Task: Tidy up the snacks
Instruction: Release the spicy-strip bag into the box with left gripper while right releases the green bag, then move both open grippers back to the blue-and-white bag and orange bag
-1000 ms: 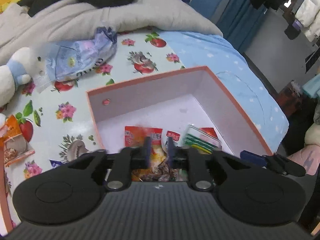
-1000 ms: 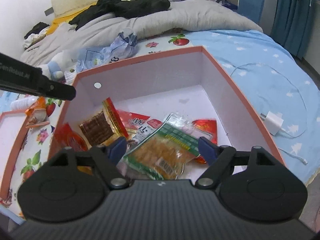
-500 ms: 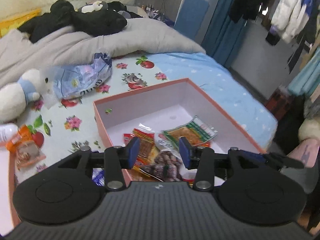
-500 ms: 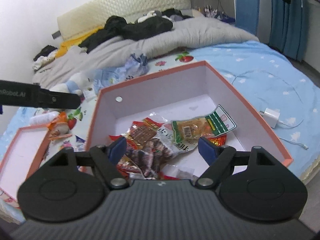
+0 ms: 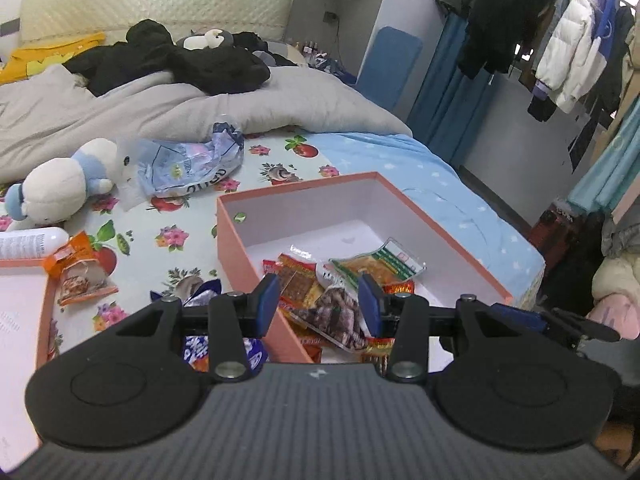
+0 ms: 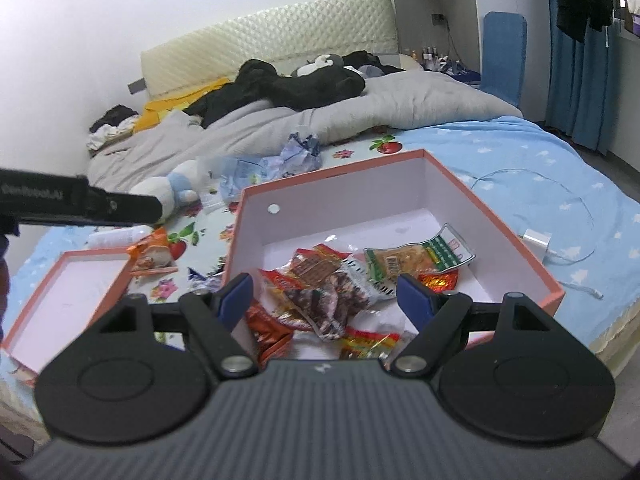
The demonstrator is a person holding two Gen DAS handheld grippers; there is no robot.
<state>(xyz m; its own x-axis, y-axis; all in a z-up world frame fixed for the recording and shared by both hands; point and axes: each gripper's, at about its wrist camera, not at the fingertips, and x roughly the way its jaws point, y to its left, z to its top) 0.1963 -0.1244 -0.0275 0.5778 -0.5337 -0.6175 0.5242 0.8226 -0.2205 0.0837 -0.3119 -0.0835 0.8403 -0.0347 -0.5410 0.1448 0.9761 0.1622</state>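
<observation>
now snacks (image 5: 340, 292) fill box (image 5: 452, 236)

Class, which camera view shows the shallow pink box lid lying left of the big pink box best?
The right wrist view: the shallow pink box lid shows most of its rim and pale inside. The left wrist view catches only one corner at the picture's left edge.

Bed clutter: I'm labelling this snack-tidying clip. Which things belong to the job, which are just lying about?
Job:
- salmon-pink cardboard box
- foil snack packets inside
- orange snack packet on the bedsheet
- box lid

Lying about:
- white-and-blue plush toy
- white charger
- black clothes
</observation>
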